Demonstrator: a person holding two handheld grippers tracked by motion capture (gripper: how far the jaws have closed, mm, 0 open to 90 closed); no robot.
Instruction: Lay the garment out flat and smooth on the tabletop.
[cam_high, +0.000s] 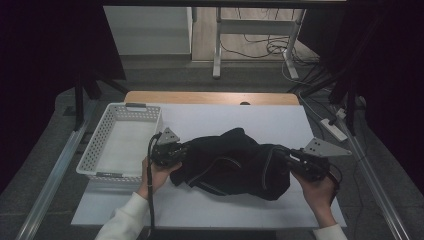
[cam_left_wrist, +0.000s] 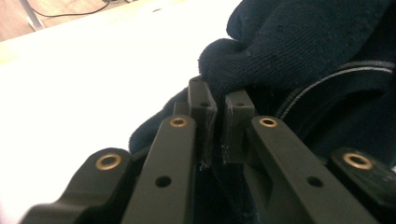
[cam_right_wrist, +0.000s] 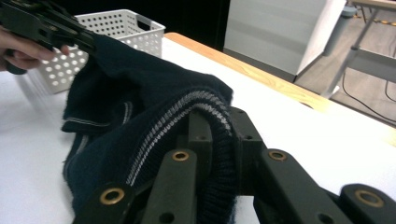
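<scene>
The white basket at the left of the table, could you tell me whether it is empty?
Empty: the white basket shows a bare floor; the dark garment lies outside it.

No text, label, brand, number or sign can be read anywhere: the small dark tab on the white basket's (cam_high: 118, 145) near rim, beside the left gripper (cam_high: 186, 150), is too blurred.

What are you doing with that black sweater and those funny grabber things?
A person holds a gripper in each hand and has pinched a dark knitted garment at both ends. The left gripper clamps its left edge, and the right gripper clamps a ribbed edge with a pale stripe. The garment is bunched up on the white table, partly lifted between the two grippers. A white basket sits to the left with nothing in it.
</scene>
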